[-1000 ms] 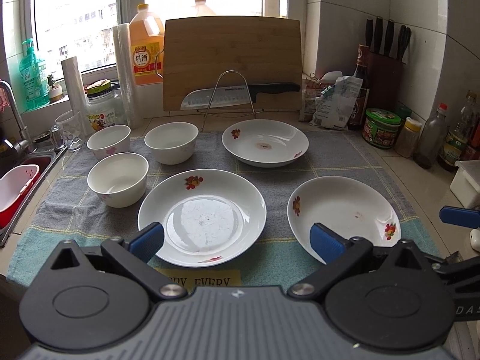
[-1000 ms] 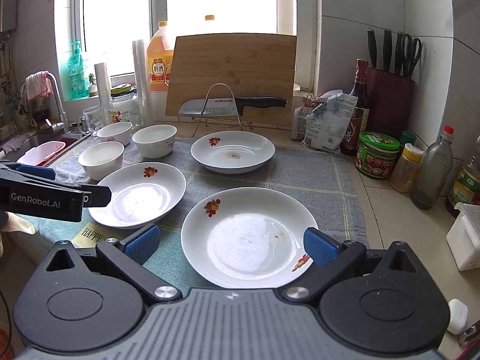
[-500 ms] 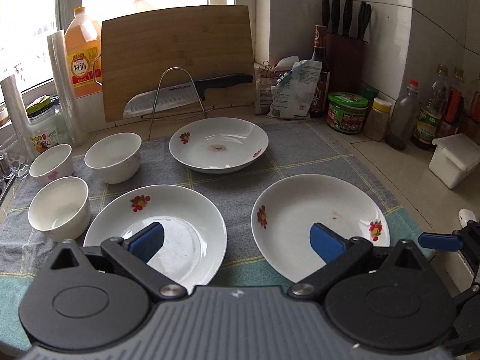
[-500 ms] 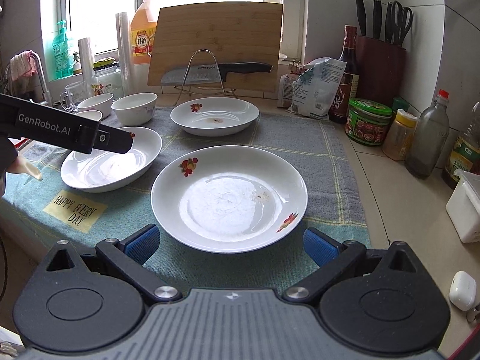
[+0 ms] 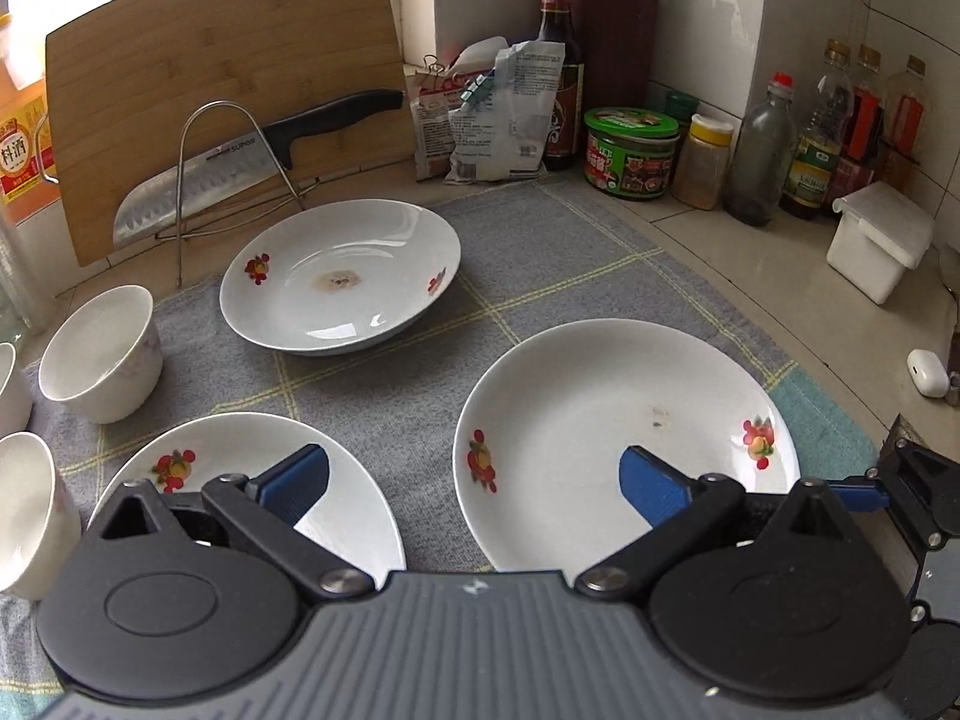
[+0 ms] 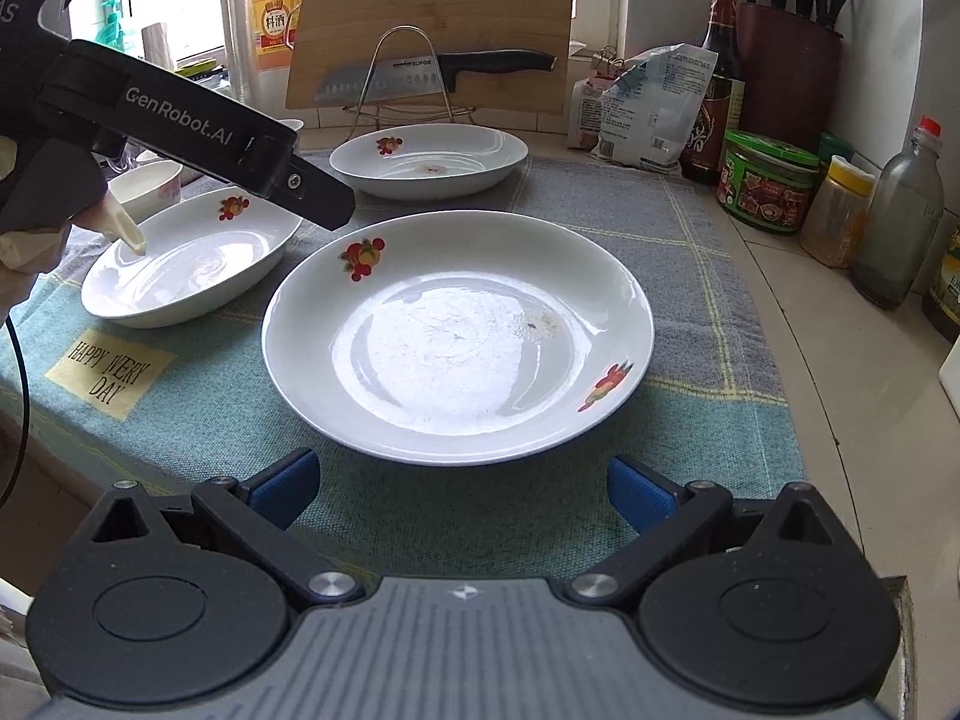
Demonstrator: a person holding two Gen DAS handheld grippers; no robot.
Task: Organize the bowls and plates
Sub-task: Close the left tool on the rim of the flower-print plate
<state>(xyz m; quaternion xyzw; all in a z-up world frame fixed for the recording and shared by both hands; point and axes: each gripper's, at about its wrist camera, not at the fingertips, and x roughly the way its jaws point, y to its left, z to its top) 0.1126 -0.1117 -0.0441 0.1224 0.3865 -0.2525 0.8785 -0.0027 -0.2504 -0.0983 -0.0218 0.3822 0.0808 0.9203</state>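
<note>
Three plates and some bowls sit on a mat on the kitchen counter.

The near plate (image 6: 456, 330) is on the mat (image 6: 690, 240) in front. The left plate (image 6: 186, 264) lies beside it, and the far plate (image 6: 429, 159) sits behind them both. The bowls (image 5: 99, 354) stand at the left side. Behind the far plate, a knife (image 6: 432, 75) rests in a rack against the cutting board (image 6: 438, 12). Jars and bottles (image 6: 900, 222) stand on the right.

three plates (image 5: 627, 438), three bowls (image 5: 102, 354), one knife (image 5: 258, 162)
</note>
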